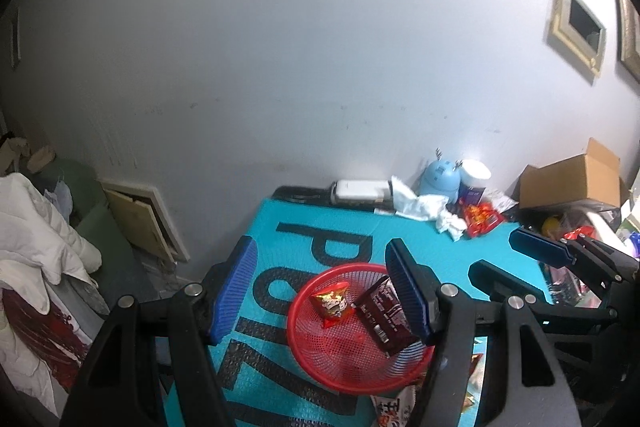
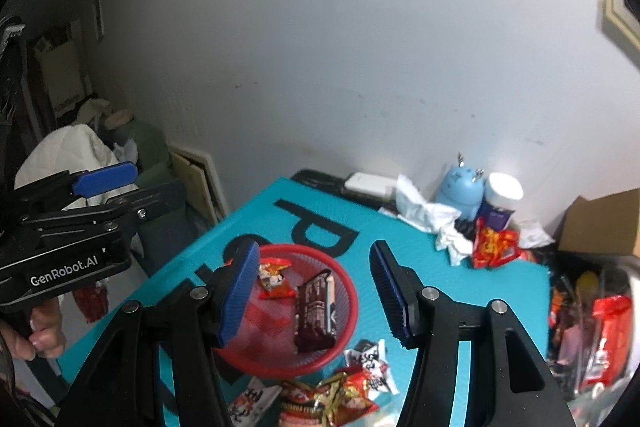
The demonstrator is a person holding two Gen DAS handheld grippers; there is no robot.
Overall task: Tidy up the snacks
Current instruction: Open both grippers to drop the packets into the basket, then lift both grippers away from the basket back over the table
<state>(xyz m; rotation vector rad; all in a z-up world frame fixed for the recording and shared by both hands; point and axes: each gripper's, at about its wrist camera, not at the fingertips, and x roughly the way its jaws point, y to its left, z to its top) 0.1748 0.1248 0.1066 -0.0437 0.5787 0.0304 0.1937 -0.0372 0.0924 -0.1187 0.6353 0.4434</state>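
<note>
Red round plastic mesh basket (image 2: 344, 359) sits on the teal mat (image 2: 460, 287), containing a dark brown snack packet (image 2: 314, 311) and small red packet (image 2: 274, 283). Left gripper (image 1: 324, 287) and right gripper (image 2: 316, 295): jaws apart, empty, above the basket. Loose packets (image 2: 348, 391) just beside the basket.

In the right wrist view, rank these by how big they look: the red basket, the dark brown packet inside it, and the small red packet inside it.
Largest to smallest:
1. red basket
2. dark brown packet
3. small red packet

Black gripper (image 1: 324, 291), ribbed blue pads (image 1: 236, 287)
</note>
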